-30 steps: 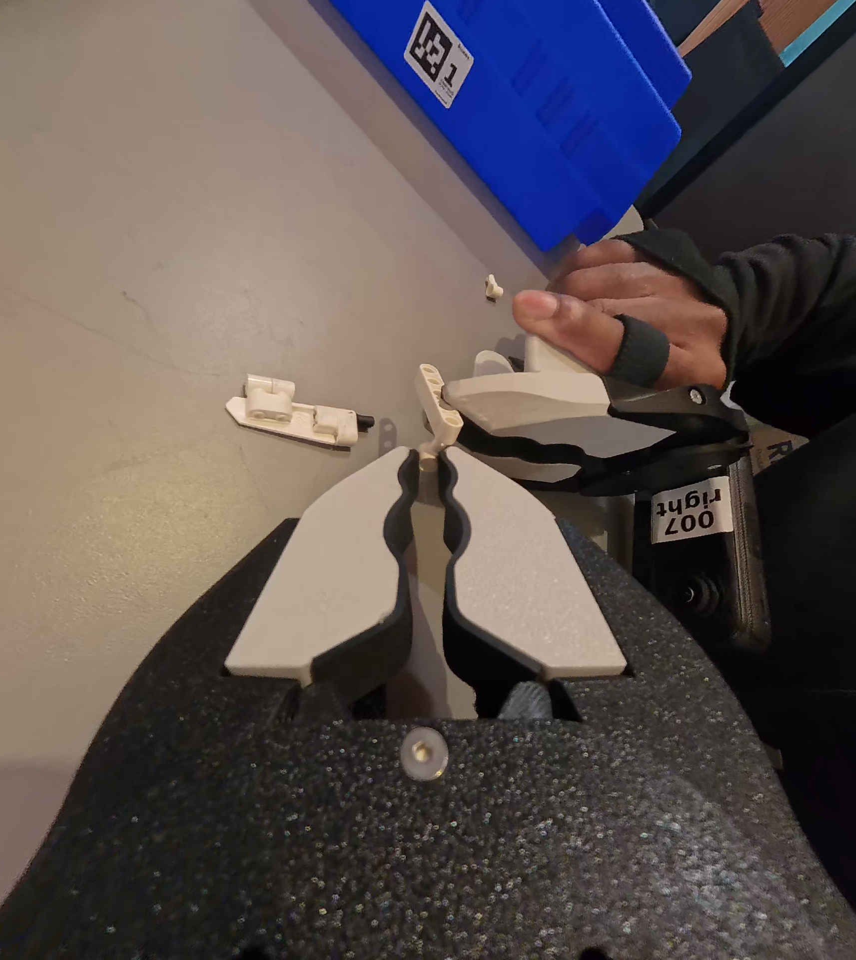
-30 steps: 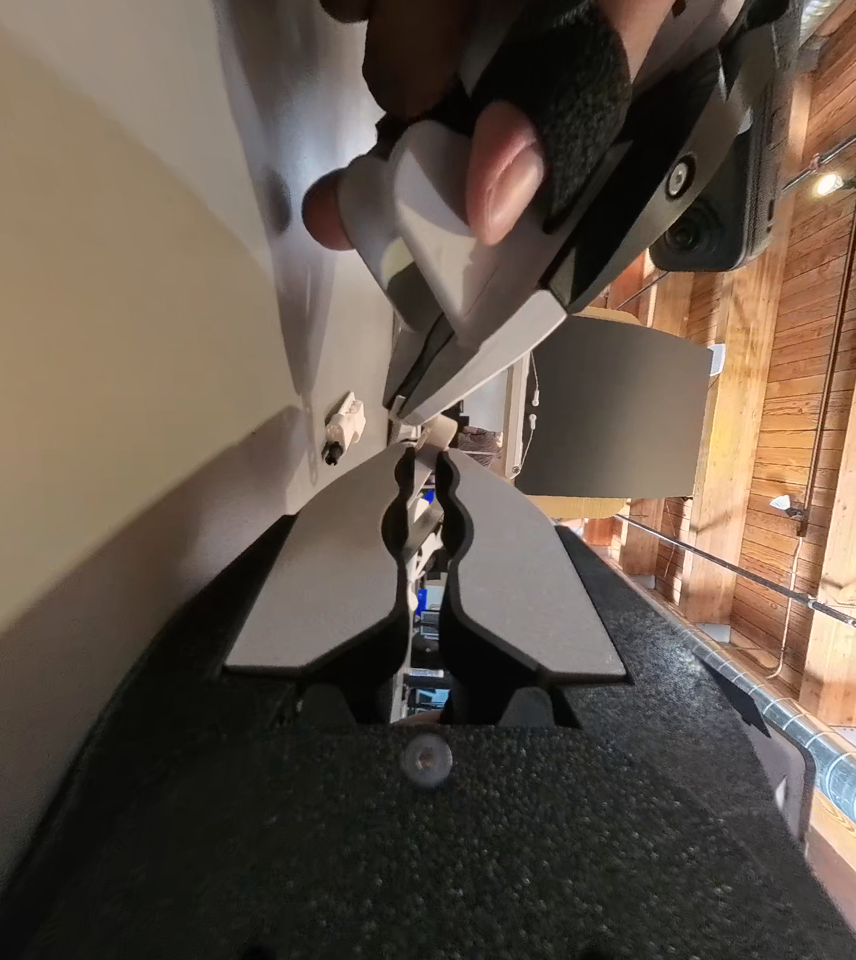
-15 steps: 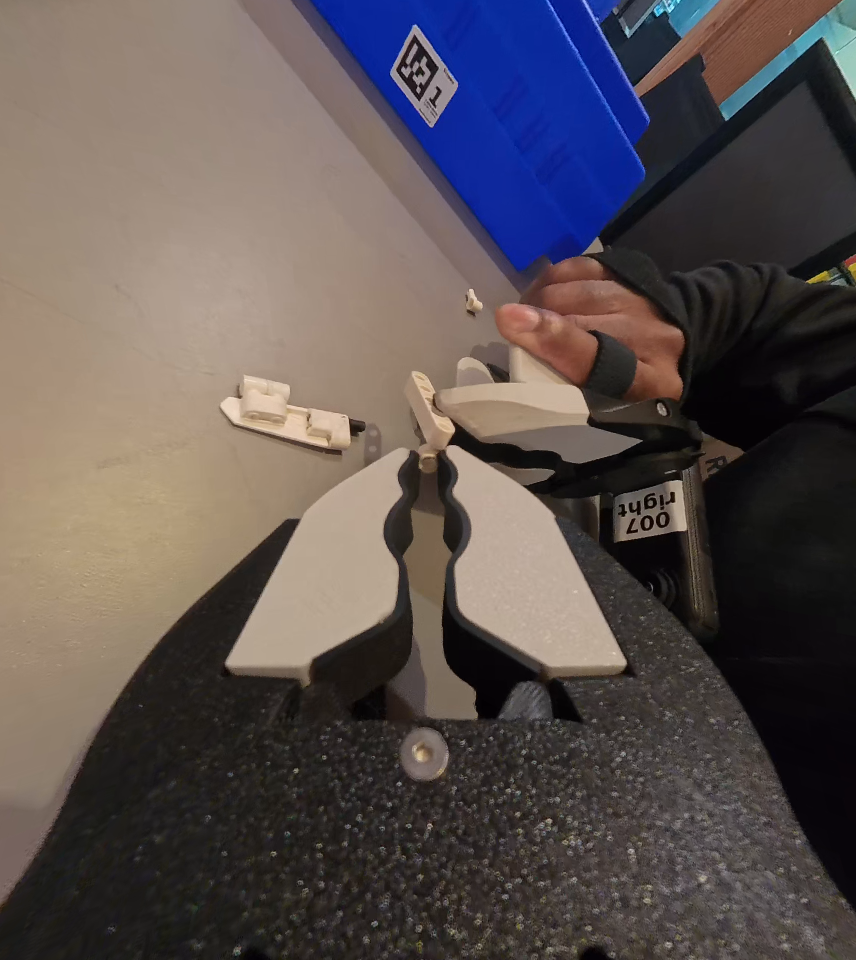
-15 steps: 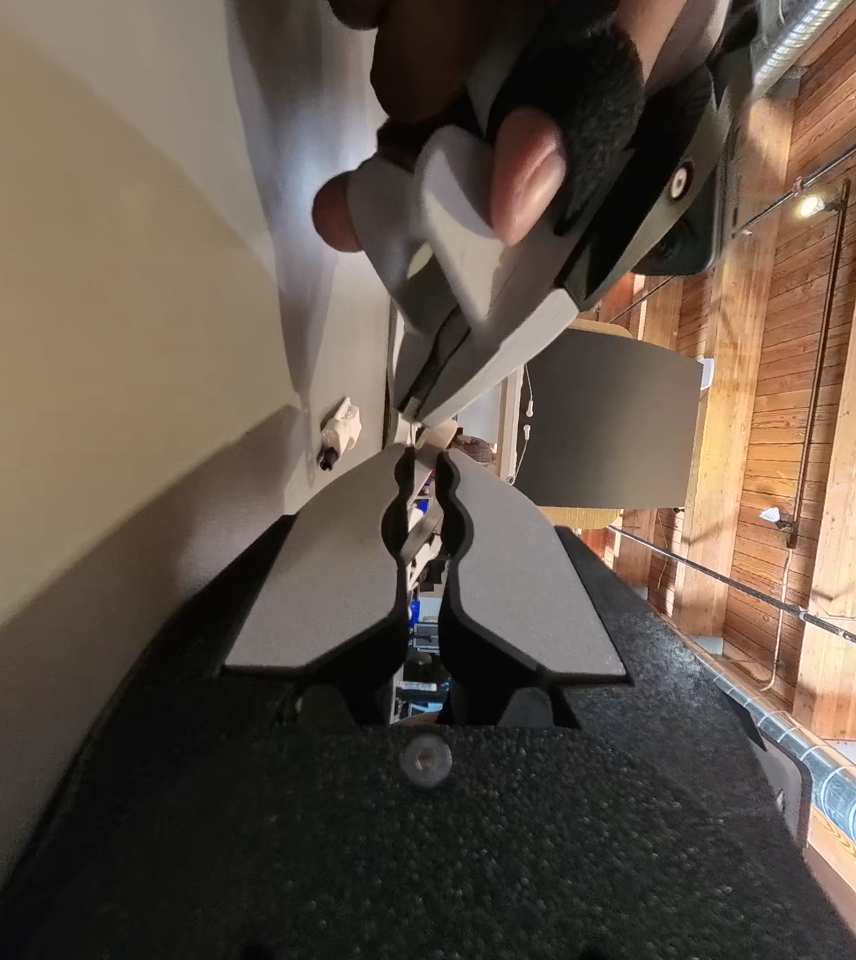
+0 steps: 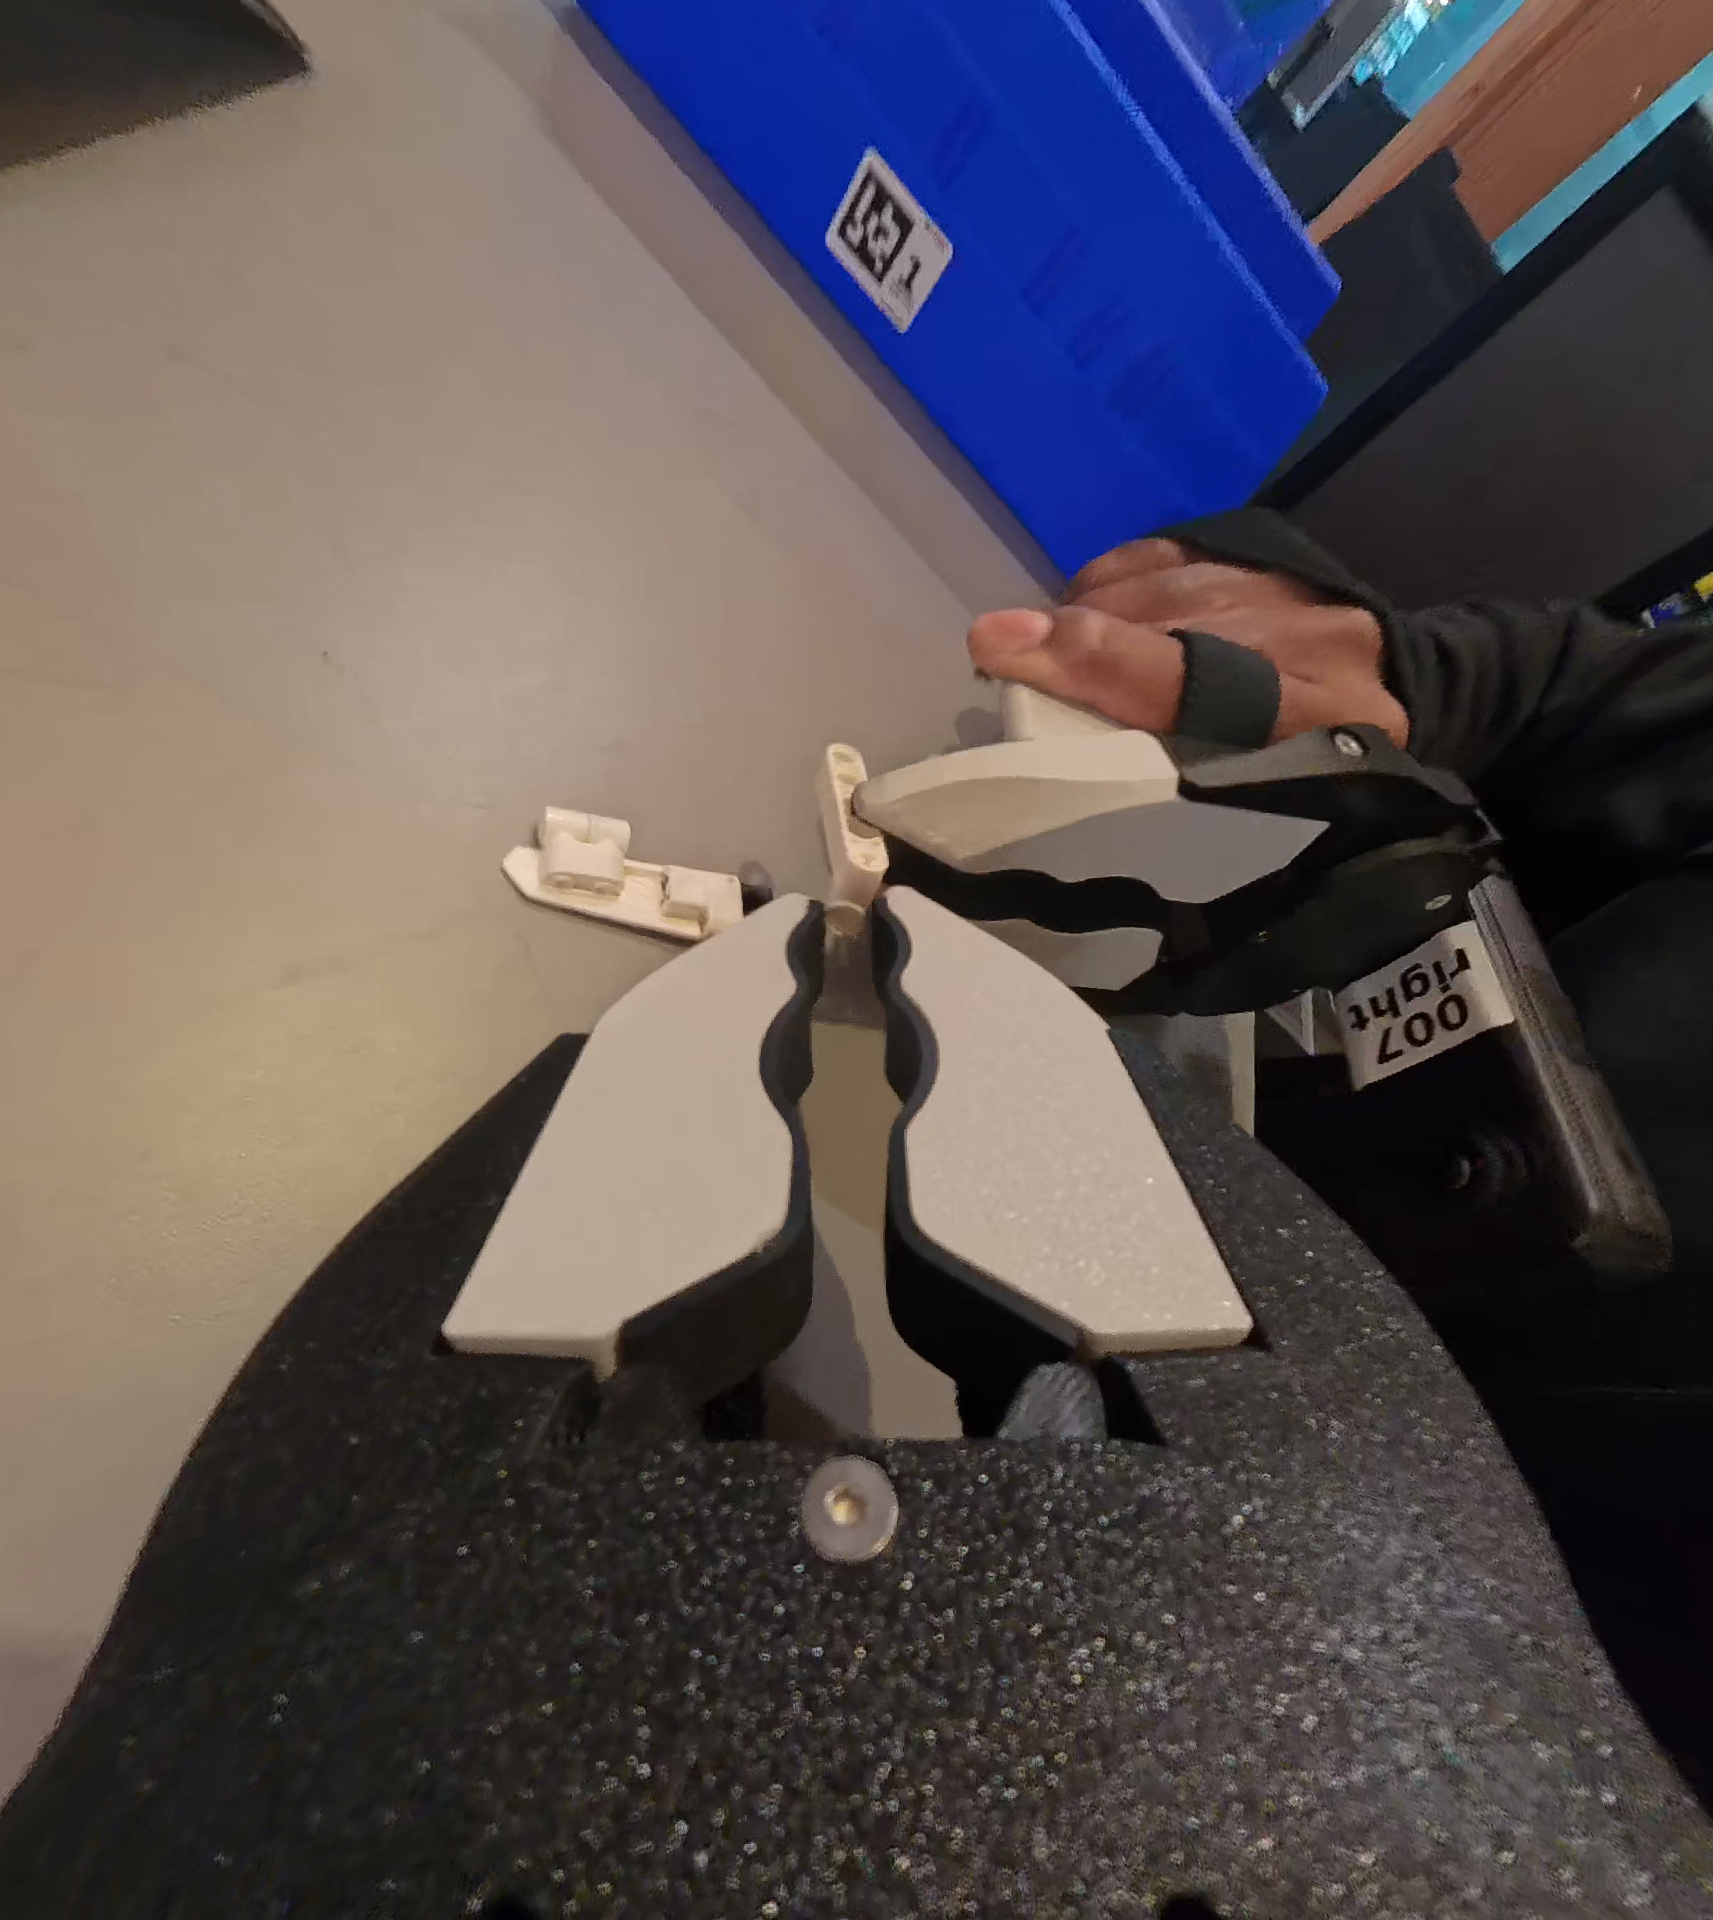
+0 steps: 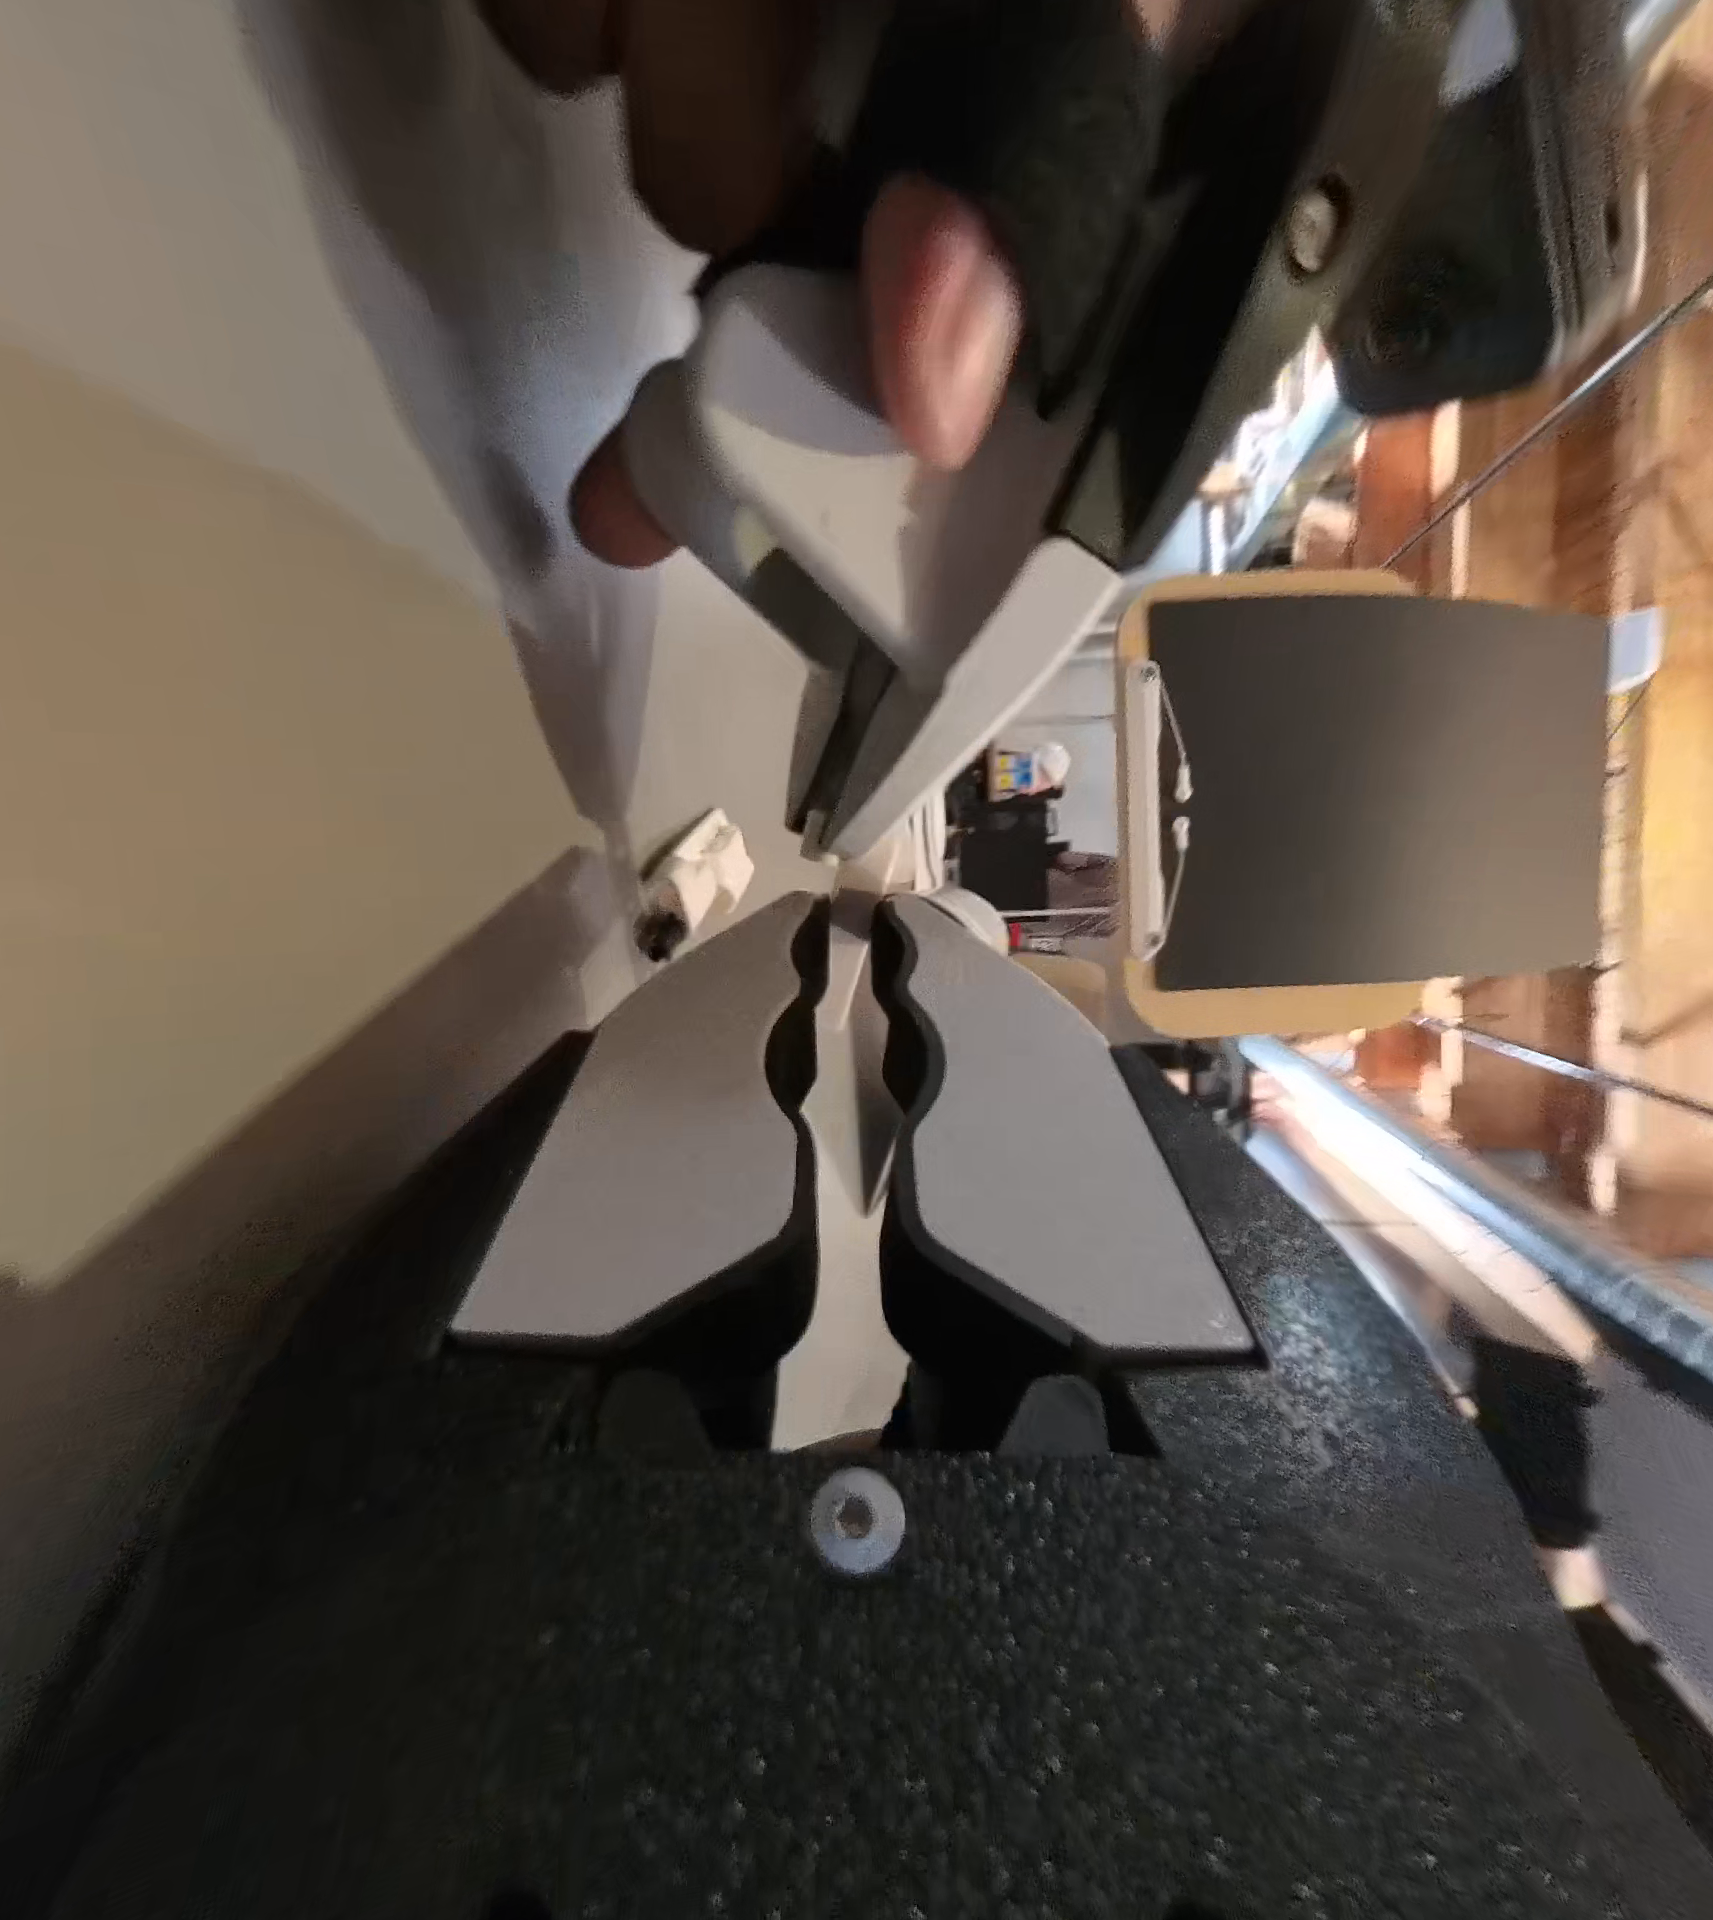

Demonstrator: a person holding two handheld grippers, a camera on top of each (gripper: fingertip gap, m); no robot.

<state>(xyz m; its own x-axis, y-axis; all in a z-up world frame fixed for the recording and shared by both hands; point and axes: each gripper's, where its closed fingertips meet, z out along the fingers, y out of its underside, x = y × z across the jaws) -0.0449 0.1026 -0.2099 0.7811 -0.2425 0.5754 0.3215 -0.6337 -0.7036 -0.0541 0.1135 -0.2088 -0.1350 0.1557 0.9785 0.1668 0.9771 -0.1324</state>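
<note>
In the left wrist view my left gripper point(image 5: 844, 909) is shut on a short white pin point(image 5: 839, 923) that sticks out of the lower end of a small white beam with holes point(image 5: 841, 795). My right gripper point(image 5: 867, 821) comes in from the right and is shut on that beam, just above my left fingertips. In the right wrist view my right gripper point(image 6: 847, 914) has the white beam point(image 6: 847, 997) pressed between its pads. The left gripper point(image 6: 819, 847) reaches down from above and its tips meet the part there. Both hold the part above the grey table point(image 5: 260, 520).
A white assembly with a dark pin point(image 5: 623, 881) lies on the table just left of the grippers, also in the right wrist view point(image 6: 701, 878). A blue bin with a square marker tag point(image 5: 1039, 312) stands behind. A person's hand point(image 5: 1174, 655) holds the right gripper. A dark screen point(image 5: 1579, 416) is at far right. The grippers are tip to tip, or close to it.
Both grippers keep their hold on the white part. The beam has turned more upright in the left view, and the right gripper has swung with it. The right view is now blurred by motion.
</note>
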